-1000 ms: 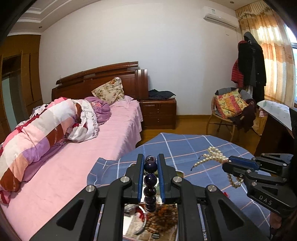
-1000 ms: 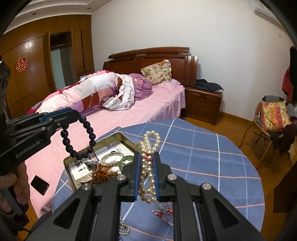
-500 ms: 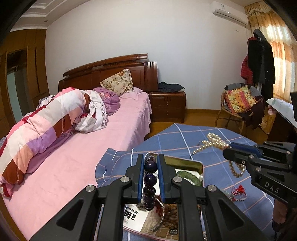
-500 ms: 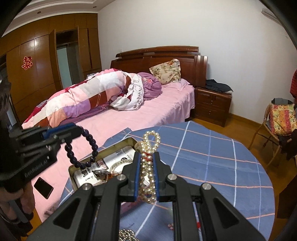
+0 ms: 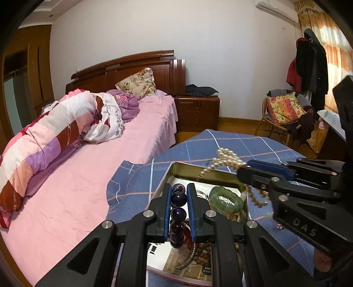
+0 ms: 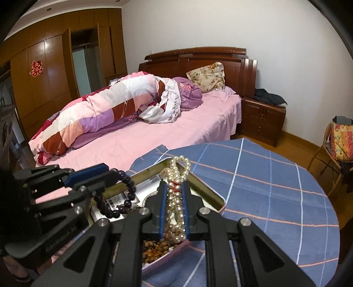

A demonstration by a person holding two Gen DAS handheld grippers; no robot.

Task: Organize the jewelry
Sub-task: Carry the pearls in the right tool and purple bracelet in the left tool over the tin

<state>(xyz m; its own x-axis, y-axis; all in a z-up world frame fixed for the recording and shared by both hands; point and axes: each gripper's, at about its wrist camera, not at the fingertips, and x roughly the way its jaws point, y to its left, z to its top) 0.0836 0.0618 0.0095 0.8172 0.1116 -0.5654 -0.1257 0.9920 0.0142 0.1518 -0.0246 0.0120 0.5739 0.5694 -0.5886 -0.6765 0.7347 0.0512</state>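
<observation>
Left gripper clamps the purple bead bracelet over the open tin, right gripper at three o'clock pinching the pearl necklace.

Plain white walls are enclosing a bedroom with an orange wooden floor. A dark wooden bed with a pink sheet is carrying a rolled patchwork quilt and a floral pillow. A brown nightstand is standing beside it. Tall wooden wardrobes are lining the left wall. Daylight is glowing through orange patterned curtains, near a white air conditioner and a wicker chair.
</observation>
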